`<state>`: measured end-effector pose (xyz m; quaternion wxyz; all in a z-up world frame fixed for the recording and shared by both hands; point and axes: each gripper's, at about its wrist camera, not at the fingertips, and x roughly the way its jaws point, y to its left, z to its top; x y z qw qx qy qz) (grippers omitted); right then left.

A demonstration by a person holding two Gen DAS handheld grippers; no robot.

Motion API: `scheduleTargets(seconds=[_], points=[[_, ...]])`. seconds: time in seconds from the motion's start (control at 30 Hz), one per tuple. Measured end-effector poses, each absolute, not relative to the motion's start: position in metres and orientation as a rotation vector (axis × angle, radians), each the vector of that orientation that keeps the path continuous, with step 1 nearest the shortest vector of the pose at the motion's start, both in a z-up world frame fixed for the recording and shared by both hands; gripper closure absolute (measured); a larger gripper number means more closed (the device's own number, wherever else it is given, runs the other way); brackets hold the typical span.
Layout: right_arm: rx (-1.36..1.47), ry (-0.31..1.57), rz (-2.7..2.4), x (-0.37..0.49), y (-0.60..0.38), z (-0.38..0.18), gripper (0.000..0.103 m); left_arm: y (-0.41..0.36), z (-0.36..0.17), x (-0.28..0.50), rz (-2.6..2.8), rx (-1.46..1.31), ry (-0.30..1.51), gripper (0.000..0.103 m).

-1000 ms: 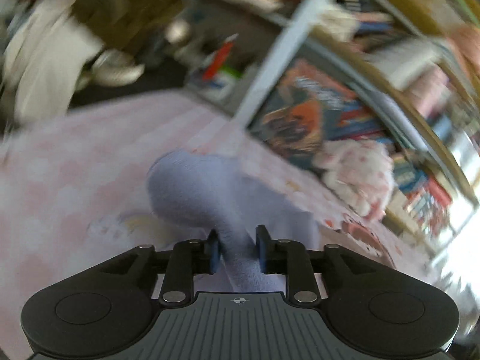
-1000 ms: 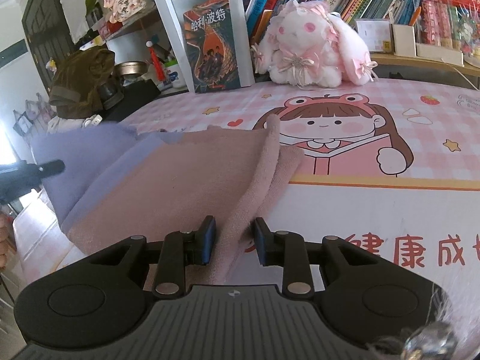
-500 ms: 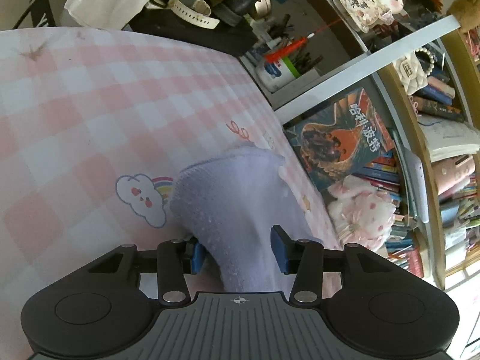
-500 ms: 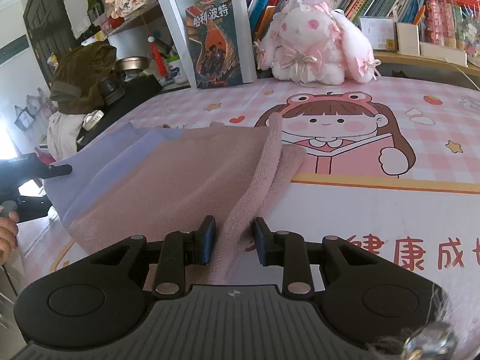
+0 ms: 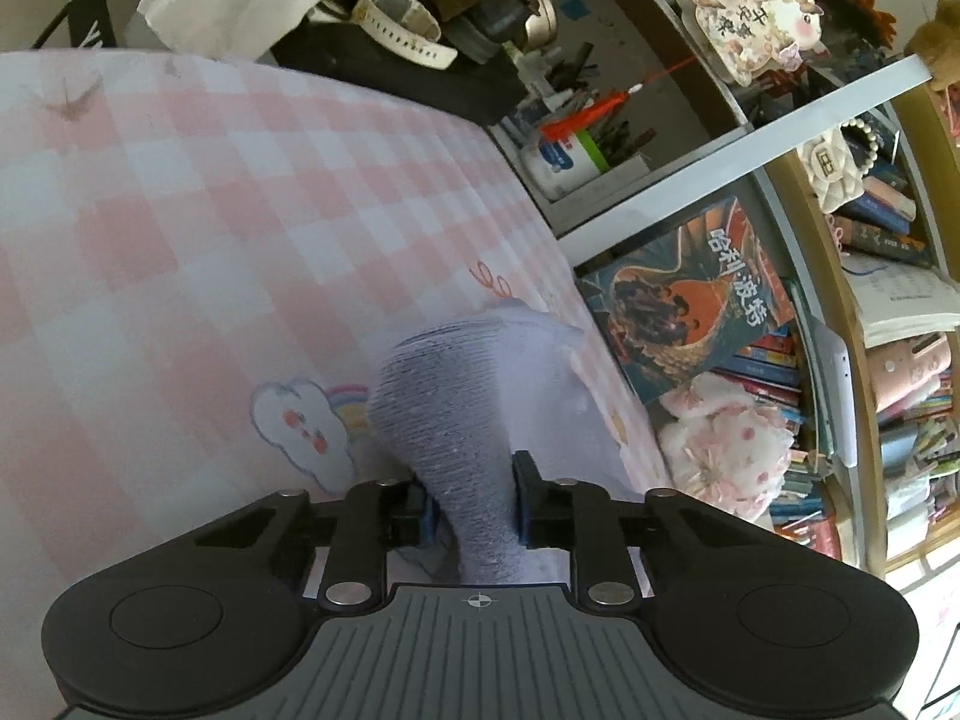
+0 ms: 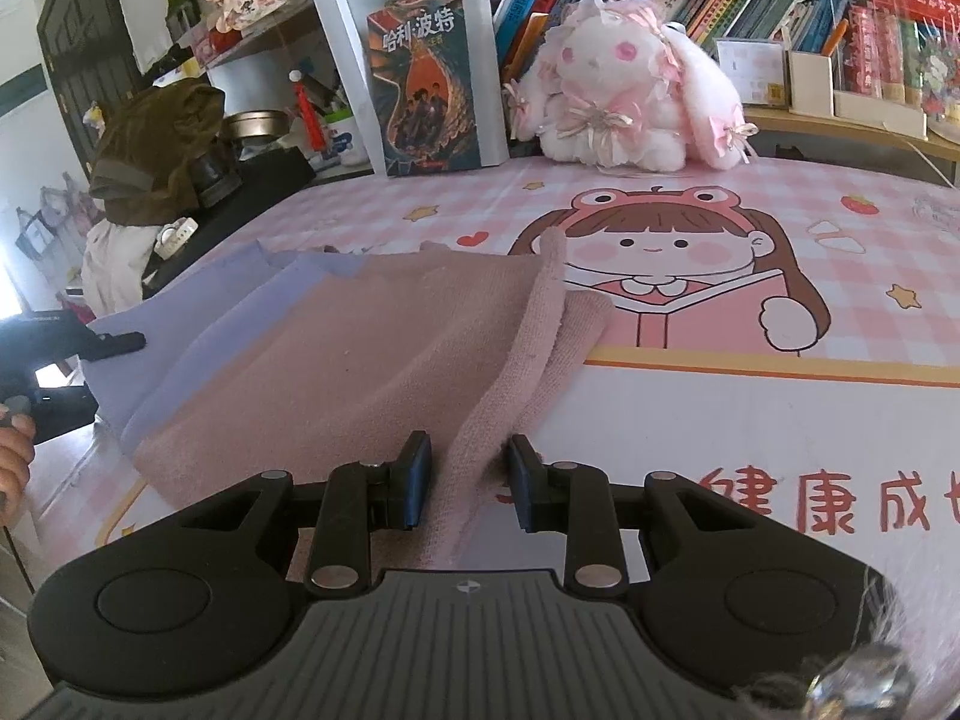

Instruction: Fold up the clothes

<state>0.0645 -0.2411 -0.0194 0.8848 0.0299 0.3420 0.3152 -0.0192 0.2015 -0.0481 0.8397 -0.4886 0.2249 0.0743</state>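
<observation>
Change, left side: half a second back my left gripper [image 5: 471,501] had its jaws spread wider than the fabric; now they've come in and pinch the lavender bunch from both sides. A second ago that view was all motion blur, now it's sharp.

Change, right side: honestly not much. The lavender edge that was lifted a second ago lies flat on the bench [image 6: 750,420] now.

Left gripper: clamped on the lavender part of the garment [image 5: 474,420], which rises up out of the jaws in a rounded hump.

Right gripper [image 6: 469,483]: jaws parted, with a raised ridge of the pink fabric running between them. Can't tell if either pad actually touches it.

Garment [image 6: 360,354]: spread on the pink cartoon-print bench, pink section toward me, lavender strip along the far left edge.

Hand pose: my left hand [image 6: 12,450] shows at the far left edge of the right camera, fingers wrapped on the black handle, and that gripper reaches in to the lavender edge.

Background: plush bunny [image 6: 624,102] and a book [image 6: 429,84] at the back, well apart from the garment.
</observation>
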Motion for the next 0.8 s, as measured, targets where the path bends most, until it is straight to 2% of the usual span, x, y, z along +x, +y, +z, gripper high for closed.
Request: scheduleTargets(seconds=[0.23,0.37,0.5,0.6,0.67,0.8], points=[[0.042,0.697,0.698,0.057,-0.216,-0.020,0.075,0.223,-0.042,-0.022,0.199,-0.992,0.447,0.085],[-0.004,0.668,0.697,0.050,-0.206,-0.018,0.064,0.229,-0.042,-0.027,0.209,-0.986,0.436,0.086],[0.002,0.645,0.691,0.041,-0.208,-0.015,0.064,0.230,-0.042,-0.032,0.208,-0.969,0.432,0.086],[0.033,0.648,0.699,0.036,-0.210,-0.017,0.070,0.232,-0.043,-0.035,0.205,-0.968,0.429,0.086],[0.053,0.650,0.704,0.032,-0.212,-0.019,0.083,0.232,-0.043,-0.036,0.203,-0.968,0.426,0.086],[0.095,0.654,0.714,0.025,-0.216,-0.022,0.089,0.230,-0.038,-0.038,0.190,-0.954,0.415,0.088]])
